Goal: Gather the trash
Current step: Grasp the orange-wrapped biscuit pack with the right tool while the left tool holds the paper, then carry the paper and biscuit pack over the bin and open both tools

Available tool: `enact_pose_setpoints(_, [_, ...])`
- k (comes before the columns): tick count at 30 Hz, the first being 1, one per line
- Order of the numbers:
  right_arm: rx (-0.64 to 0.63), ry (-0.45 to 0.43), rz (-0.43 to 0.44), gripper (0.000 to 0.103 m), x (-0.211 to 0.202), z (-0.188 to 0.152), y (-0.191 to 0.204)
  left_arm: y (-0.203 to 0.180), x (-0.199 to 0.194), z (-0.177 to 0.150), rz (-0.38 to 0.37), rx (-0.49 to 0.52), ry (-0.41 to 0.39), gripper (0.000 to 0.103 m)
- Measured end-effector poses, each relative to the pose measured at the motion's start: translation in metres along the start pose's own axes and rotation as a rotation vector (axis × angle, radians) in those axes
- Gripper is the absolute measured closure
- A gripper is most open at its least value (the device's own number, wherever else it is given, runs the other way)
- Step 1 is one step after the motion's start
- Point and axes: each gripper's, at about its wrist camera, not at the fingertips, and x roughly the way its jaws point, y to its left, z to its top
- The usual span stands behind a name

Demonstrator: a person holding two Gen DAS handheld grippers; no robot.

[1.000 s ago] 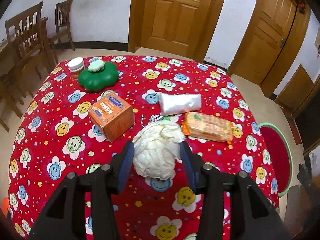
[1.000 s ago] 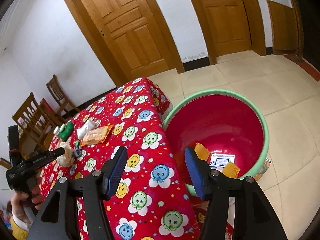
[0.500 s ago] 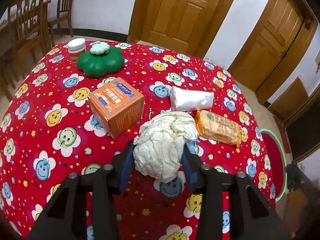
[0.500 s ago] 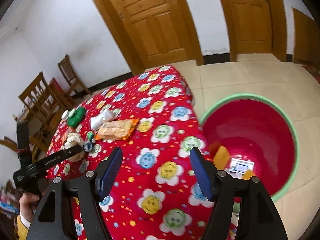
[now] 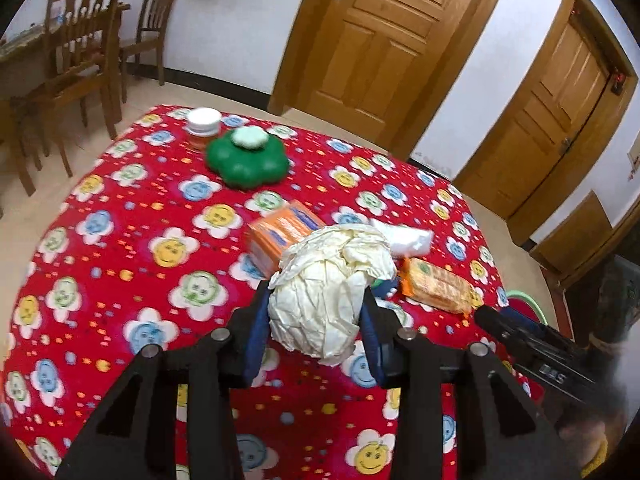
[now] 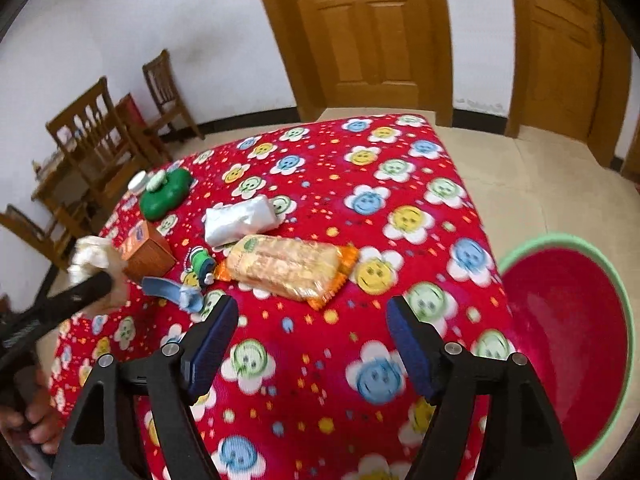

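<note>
My left gripper [image 5: 314, 316] is shut on a crumpled white paper ball [image 5: 328, 292] and holds it above the red flowered tablecloth [image 5: 132, 264]. The ball also shows in the right wrist view [image 6: 94, 258]. My right gripper [image 6: 312, 332] is open and empty over the table, just short of an orange biscuit packet [image 6: 286, 266]. The packet shows in the left wrist view too [image 5: 438, 286]. A white plastic packet [image 6: 240, 220] lies behind it. A red basin with a green rim [image 6: 568, 320] stands on the floor to the right of the table.
An orange box [image 5: 282, 236], a green flower-shaped container [image 5: 248, 158] and a white-lidded jar [image 5: 204, 126] stand on the table. A small toy keychain [image 6: 200, 266] lies by the biscuit packet. Wooden chairs [image 5: 80, 64] stand at the left, wooden doors behind.
My left gripper closed on the paper ball and lifted it off the cloth. My right gripper swung from over the basin to over the table near the biscuit packet.
</note>
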Motion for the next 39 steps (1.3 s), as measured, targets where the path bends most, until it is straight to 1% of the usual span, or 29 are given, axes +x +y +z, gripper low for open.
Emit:
enact_pose_setpoints(4, [-0.06, 0.037, -0.012, 0.025, 0.026, 0.011, 0.007, 0.012, -0.004, 0.001, 0.03, -0.016, -0.008, 0.062])
enact_pose_setpoints(5, [-0.078, 0.047, -0.016, 0.022, 0.032, 0.013, 0.008, 0.015, -0.004, 0.001, 0.031, -0.023, -0.007, 0.062])
enact_pose_setpoints(6, [-0.092, 0.055, -0.021, 0.015, 0.036, 0.014, 0.009, 0.018, -0.004, 0.001, 0.031, -0.028, -0.005, 0.062])
enact_pose_setpoints(9, [-0.169, 0.086, -0.027, 0.014, 0.053, 0.019, 0.012, 0.024, -0.003, 0.0, 0.036, -0.039, -0.001, 0.062])
enact_pose_setpoints(14, [-0.26, 0.121, -0.019, 0.014, 0.073, 0.026, 0.02, 0.027, 0.0, -0.002, 0.038, -0.045, 0.01, 0.062])
enact_pose_setpoints(18, [-0.287, 0.131, -0.008, 0.014, 0.079, 0.028, 0.023, 0.027, 0.001, -0.002, 0.038, -0.045, 0.014, 0.062])
enact_pose_setpoints(20, [-0.28, 0.128, -0.006, 0.015, 0.078, 0.027, 0.024, 0.026, 0.001, -0.003, 0.037, -0.043, 0.015, 0.062])
enact_pose_setpoints(22, [-0.256, 0.119, -0.003, 0.025, 0.075, 0.026, 0.024, 0.026, 0.002, -0.003, 0.037, -0.041, 0.018, 0.062])
enact_pose_setpoints(23, [-0.253, 0.114, -0.006, 0.027, 0.073, 0.024, 0.024, 0.025, 0.002, -0.004, 0.036, -0.041, 0.019, 0.062])
enact_pose_setpoints(24, [-0.252, 0.108, -0.004, 0.033, 0.071, 0.022, 0.024, 0.025, 0.002, -0.004, 0.036, -0.041, 0.022, 0.062])
enact_pose_setpoints(27, [-0.237, 0.092, 0.004, 0.037, 0.065, 0.017, 0.024, 0.022, 0.001, -0.006, 0.031, -0.038, 0.025, 0.062])
enact_pose_setpoints(35, [-0.108, 0.05, 0.054, 0.04, 0.036, -0.004, 0.014, 0.001, -0.01, -0.012, 0.008, 0.015, 0.017, 0.062])
enact_pose_setpoints(39, [-0.049, 0.026, 0.06, 0.04, 0.014, -0.015, 0.004, -0.012, -0.014, -0.015, -0.008, 0.043, 0.016, 0.062])
